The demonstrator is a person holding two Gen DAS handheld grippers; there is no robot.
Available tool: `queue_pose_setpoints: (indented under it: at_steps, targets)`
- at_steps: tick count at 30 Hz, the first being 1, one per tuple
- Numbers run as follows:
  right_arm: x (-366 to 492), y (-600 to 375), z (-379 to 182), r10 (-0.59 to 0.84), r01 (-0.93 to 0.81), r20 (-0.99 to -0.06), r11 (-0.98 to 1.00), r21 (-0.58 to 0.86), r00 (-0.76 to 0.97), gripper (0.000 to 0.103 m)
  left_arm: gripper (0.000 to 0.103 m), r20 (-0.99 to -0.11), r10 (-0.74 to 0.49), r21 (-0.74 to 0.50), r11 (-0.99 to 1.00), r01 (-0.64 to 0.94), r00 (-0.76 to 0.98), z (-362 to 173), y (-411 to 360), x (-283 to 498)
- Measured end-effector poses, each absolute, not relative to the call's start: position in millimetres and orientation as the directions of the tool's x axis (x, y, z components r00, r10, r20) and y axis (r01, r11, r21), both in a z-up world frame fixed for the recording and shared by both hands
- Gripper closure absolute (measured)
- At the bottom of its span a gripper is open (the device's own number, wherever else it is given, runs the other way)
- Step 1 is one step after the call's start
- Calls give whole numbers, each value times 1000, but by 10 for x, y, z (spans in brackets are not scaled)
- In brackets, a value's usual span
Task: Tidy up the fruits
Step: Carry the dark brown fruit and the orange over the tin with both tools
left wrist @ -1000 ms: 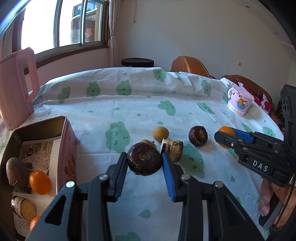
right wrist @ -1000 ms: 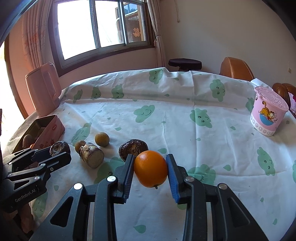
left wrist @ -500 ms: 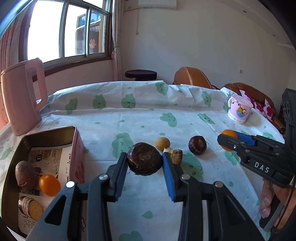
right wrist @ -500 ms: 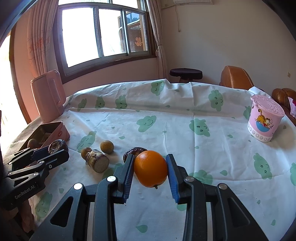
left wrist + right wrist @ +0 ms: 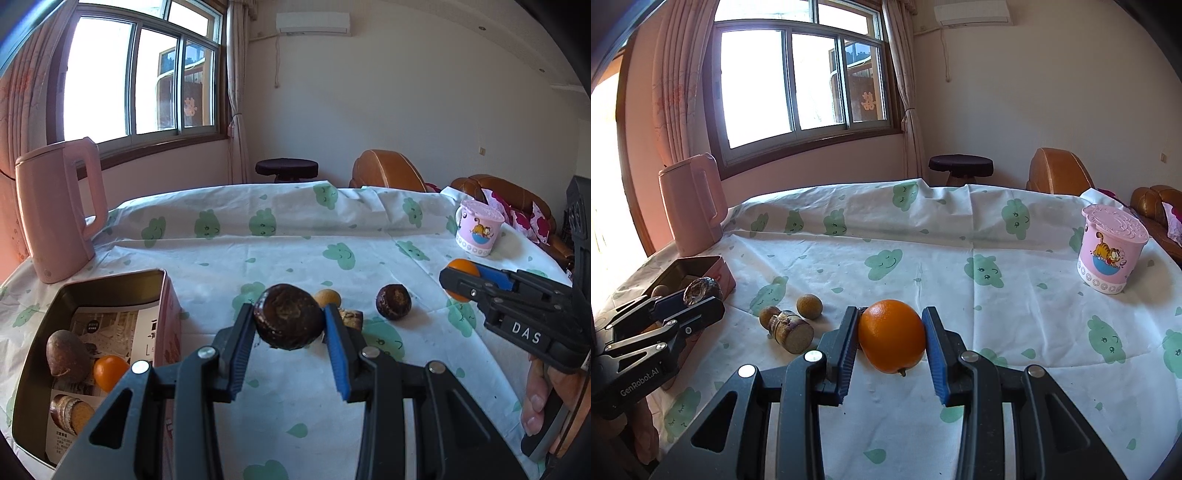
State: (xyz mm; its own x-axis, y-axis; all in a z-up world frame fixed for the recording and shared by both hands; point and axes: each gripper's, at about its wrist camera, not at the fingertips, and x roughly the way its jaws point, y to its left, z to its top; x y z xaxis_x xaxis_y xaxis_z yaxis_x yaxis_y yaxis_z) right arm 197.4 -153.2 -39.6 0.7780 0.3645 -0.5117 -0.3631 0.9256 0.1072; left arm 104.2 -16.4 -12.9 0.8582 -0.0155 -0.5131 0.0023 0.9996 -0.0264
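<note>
Daylit room, strong fisheye warp in both wrist views

Bright daylight came through the window [image 5: 798,74], its panes blown out to white, and glare washed the far left edge of the right wrist view in orange-pink. The worktop [image 5: 295,243] was evenly lit, with soft shadows beside the fruit. Both pictures were sharp, without motion blur. Straight lines bowed toward the edges, and the corners fell into black vignette.
</note>
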Motion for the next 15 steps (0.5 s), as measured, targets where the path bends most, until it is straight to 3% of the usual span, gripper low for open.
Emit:
queue_pose_setpoints:
  at_steps: [15]
  targets:
    - [1854,-1558,-324,358,-359,-453,929,88,816,66,64,-460,7,-7,1000,-12,888,-75,-181,939]
